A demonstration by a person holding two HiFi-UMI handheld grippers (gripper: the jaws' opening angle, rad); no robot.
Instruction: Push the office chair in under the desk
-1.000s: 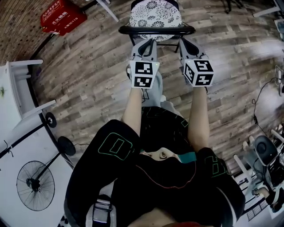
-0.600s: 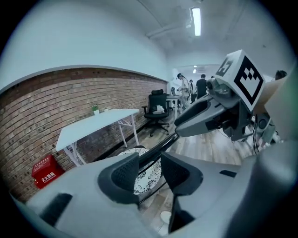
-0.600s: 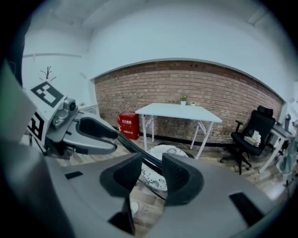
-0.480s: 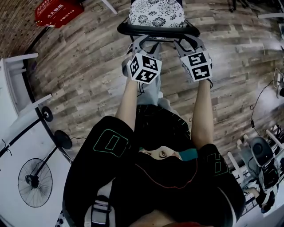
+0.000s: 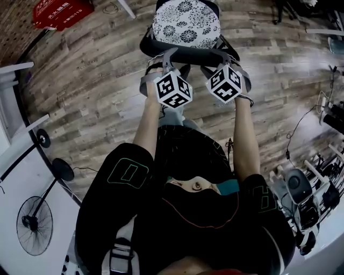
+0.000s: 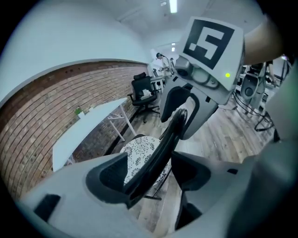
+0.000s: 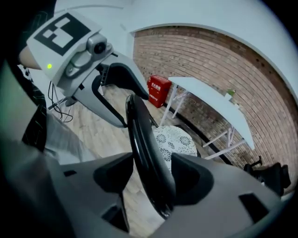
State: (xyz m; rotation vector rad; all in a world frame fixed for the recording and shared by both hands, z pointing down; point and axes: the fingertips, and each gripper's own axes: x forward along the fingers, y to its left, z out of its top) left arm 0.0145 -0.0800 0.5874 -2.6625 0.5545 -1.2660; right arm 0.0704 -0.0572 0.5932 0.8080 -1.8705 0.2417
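The office chair has a floral seat cushion (image 5: pixel 185 24) and a black curved back rim (image 5: pixel 185 50). It stands on the wood floor in front of me. My left gripper (image 5: pixel 160 60) and right gripper (image 5: pixel 228 58) each straddle that rim. Both sets of jaws are opening. In the left gripper view the rim (image 6: pixel 172 135) runs between the left gripper's (image 6: pixel 151 172) spread jaws with a gap at one side. The right gripper view shows the rim (image 7: pixel 139 130) loose inside the right gripper (image 7: pixel 146 174). The white desk (image 7: pixel 209 100) stands by the brick wall beyond the chair.
A red box (image 5: pixel 56 12) lies on the floor at the far left, near the desk legs. A floor fan (image 5: pixel 33 232) is at my lower left. Cables and equipment (image 5: pixel 301 188) crowd the right side. Another black office chair (image 6: pixel 144 90) stands farther along the wall.
Both grippers held the chair's back rim shut a second ago; their jaws have since spread apart around it. The marker cubes have tilted and the chair sits lower in view.
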